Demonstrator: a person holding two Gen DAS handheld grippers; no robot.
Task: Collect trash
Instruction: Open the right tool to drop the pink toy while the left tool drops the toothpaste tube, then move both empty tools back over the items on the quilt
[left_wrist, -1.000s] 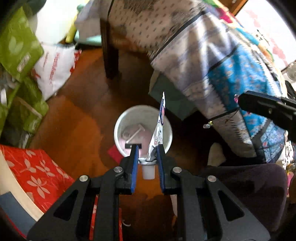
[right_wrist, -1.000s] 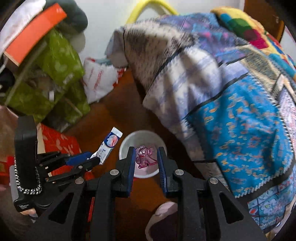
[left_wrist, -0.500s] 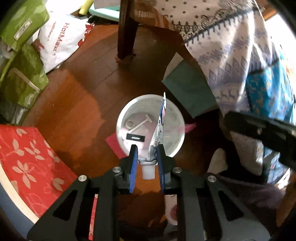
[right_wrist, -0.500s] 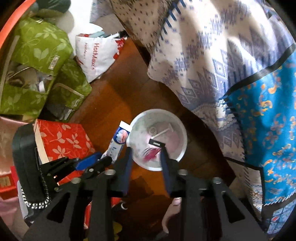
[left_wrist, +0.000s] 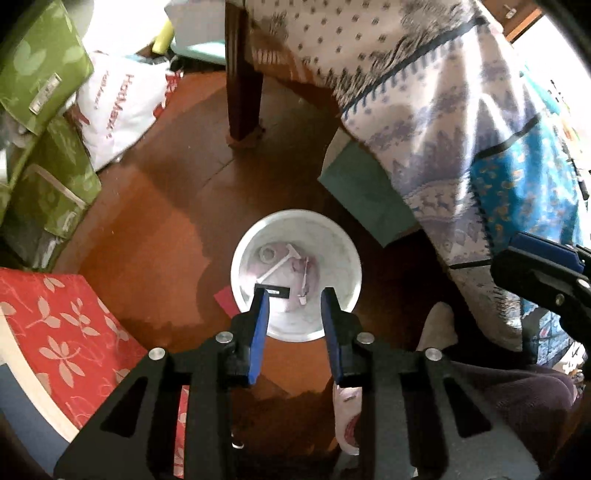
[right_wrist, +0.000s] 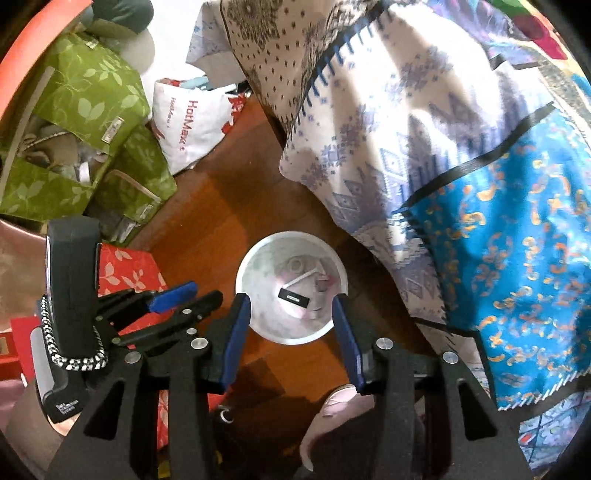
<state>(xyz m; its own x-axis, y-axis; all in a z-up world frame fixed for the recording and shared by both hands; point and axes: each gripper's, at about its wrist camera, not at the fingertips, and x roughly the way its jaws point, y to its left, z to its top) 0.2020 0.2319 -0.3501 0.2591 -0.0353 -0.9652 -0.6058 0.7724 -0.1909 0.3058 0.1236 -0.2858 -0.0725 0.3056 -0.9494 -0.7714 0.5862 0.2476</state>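
Reddish wooden floor carries a round white plastic bin (left_wrist: 295, 275) holding small white scraps (left_wrist: 280, 260). Both the left gripper (left_wrist: 295, 308) and right gripper (right_wrist: 291, 310) hover above it, jaws opening and empty. Only the right view shows the left gripper's body, close beside; quilted patchwork bedding (right_wrist: 424, 147) crowds the bin's far edge.

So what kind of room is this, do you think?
Probably a cluttered room in a home: wooden floor, a patterned blanket draped over furniture, green fabric bags, and a small white bin.
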